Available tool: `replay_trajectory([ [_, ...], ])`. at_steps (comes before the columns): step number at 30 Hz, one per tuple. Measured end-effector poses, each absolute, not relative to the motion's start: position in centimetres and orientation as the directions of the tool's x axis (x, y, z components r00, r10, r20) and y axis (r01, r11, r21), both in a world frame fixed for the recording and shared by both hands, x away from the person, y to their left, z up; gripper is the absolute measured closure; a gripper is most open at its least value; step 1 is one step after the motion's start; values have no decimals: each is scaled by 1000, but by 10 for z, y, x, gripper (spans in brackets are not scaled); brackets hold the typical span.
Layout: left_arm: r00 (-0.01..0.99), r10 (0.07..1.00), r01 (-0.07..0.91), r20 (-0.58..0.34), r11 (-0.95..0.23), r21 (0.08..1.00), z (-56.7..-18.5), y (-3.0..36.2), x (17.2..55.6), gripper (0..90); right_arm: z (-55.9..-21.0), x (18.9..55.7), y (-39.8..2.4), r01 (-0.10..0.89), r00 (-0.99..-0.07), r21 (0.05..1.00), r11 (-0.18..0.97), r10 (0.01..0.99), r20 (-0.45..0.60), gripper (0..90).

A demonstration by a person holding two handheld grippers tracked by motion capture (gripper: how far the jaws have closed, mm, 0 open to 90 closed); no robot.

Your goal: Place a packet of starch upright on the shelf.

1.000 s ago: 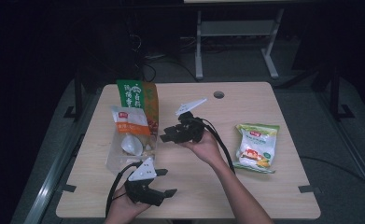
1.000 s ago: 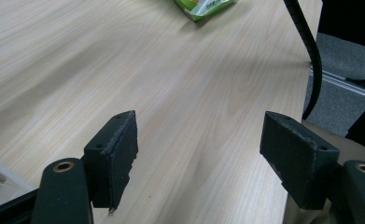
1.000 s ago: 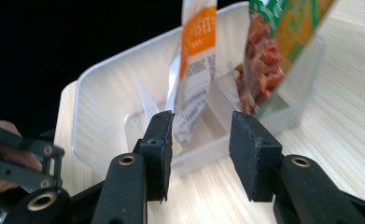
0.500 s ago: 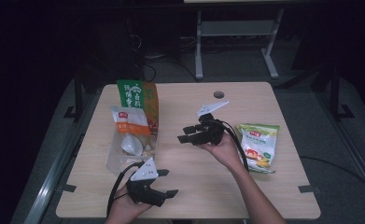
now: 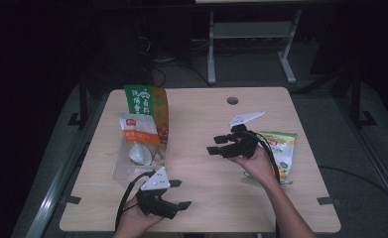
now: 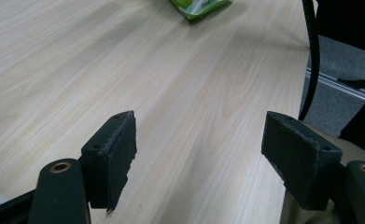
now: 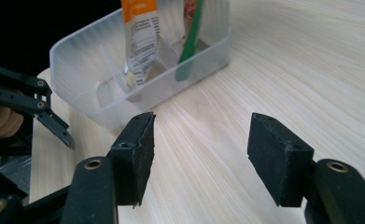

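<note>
Snack packing under way — right gripper point(image 5: 216, 145) empty, its jaws just opening, clear bin point(image 7: 101, 70) already loaded | left gripper point(image 5: 179, 194) released, idle | next — reach green packet point(image 5: 281, 151).

Table point(image 5: 196, 168): light wood-grain top, smooth, matt with a faint sheen, seen best in both gripper views. Clear bin point(image 7: 124, 88) at the table's left edge: frosted translucent plastic, smooth, slightly glossy walls. Orange-and-white packet point(image 7: 140, 32) and green packet point(image 5: 144, 101) inside it: printed plastic film, glossy. Green-and-yellow snack bag point(image 5: 281, 148) by the right edge: shiny crinkled foil-like film. Left gripper point(image 6: 199, 154) and right gripper point(image 7: 201, 149): 2 matt black jaws each, pads rubbery and rough-edged, brass-coloured metal pivot rings noted. Grey plates matt.
</note>
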State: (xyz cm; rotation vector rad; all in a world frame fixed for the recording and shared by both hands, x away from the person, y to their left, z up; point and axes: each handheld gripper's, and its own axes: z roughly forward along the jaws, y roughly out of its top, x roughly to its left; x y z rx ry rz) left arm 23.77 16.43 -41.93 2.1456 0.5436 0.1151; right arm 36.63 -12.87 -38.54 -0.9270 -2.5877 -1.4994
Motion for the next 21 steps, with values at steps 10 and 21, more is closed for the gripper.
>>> replay_trajectory([
  [10,899,422,343,-121,-505,792,-421,160,237,259,-386,358,-168,525,-785,779,342,548,288,376],
  [21,898,421,345,-124,-503,792,-422,157,237,259,-392,345,-217,571,-724,759,313,628,285,366],
])
